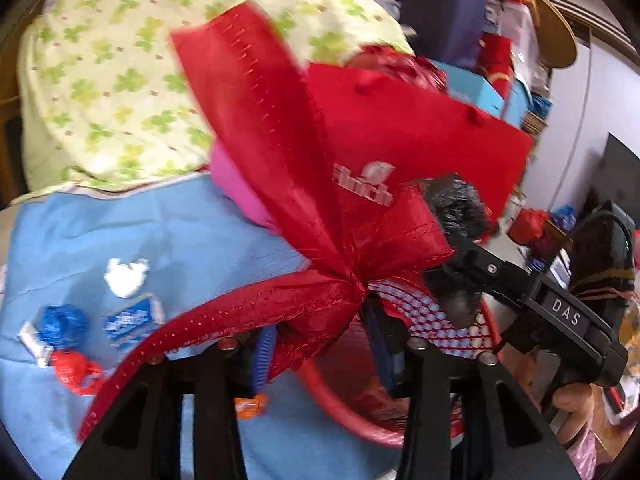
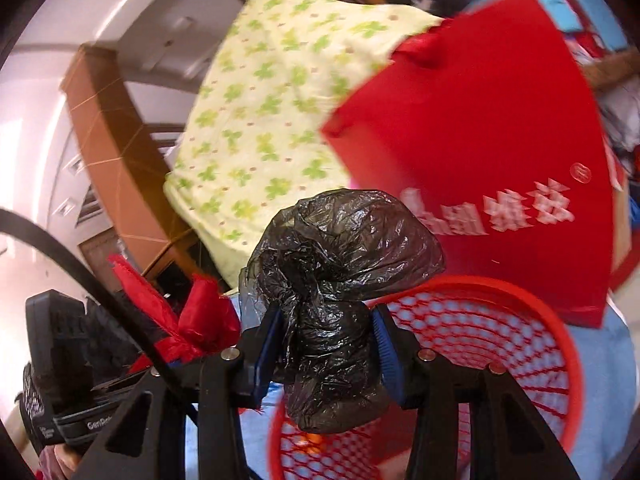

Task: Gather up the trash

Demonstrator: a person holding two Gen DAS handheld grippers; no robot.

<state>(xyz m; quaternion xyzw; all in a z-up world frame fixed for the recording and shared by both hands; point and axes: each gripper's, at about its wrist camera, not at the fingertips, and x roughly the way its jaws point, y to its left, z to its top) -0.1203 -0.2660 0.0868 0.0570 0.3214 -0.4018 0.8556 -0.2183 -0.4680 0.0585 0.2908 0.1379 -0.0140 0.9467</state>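
A red ribbon bow (image 1: 280, 184) stands up between the blue pads (image 1: 264, 356) of my left gripper (image 1: 320, 348), which is shut on its knot. Under it sits a red mesh basket (image 1: 432, 312). My right gripper (image 2: 328, 354) is shut on a crumpled black plastic bag (image 2: 336, 264), whose waist touches both blue pads (image 2: 386, 354), just above the basket (image 2: 500, 344). In the left wrist view the black bag (image 1: 456, 208) and right gripper (image 1: 452, 264) hover at the basket's far side. In the right wrist view the bow (image 2: 200, 312) shows at the left, in the left gripper (image 2: 172, 340).
A blue cloth (image 1: 180, 232) carries loose trash: white crumpled paper (image 1: 126, 278), a blue wad (image 1: 64, 324), a red wad (image 1: 74, 370), a blue-white wrapper (image 1: 132, 318). A red paper bag (image 2: 480, 160) stands behind the basket. A clover-print cloth (image 1: 120, 80) lies beyond. Clutter fills the right.
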